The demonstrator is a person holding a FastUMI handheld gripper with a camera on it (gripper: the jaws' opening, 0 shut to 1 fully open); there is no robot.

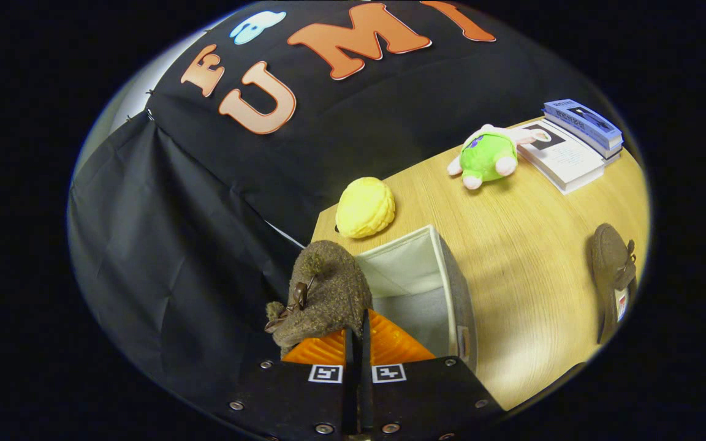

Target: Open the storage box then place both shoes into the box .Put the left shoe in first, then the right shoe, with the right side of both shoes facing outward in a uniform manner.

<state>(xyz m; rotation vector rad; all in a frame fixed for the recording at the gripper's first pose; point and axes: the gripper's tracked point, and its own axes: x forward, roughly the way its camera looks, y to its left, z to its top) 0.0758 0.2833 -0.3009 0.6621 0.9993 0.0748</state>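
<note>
Black cloth hangs behind a light wooden table (531, 257), and the camera is tilted, so the table looks sloped. On the near left part of the table stands the storage box (451, 288), already open, with pale lining inside and grey felt walls.

The gripper (358, 343) has its two orange fingers (390, 346) brought almost together, and the held shoe (325, 294) sits at their tips, just left of the box and a little above its rim. It seems that the fingers pinch an edge of this shoe, but the contact itself is hidden behind the shoe, so I cannot say for sure that both press on it. The second shoe (613, 275) lies on the table well apart, to the right of the box.

I judge both shoes to be soft and light: brown fuzzy fabric, a small bow, a thin sole. Such a shoe bends and may swing when held by one edge. The stiffer heel rim or the sole edge looks the better place to take hold.

Far from the box lie a yellow plush (365, 208), a green plush toy (486, 156) and some books (573, 144).
</note>
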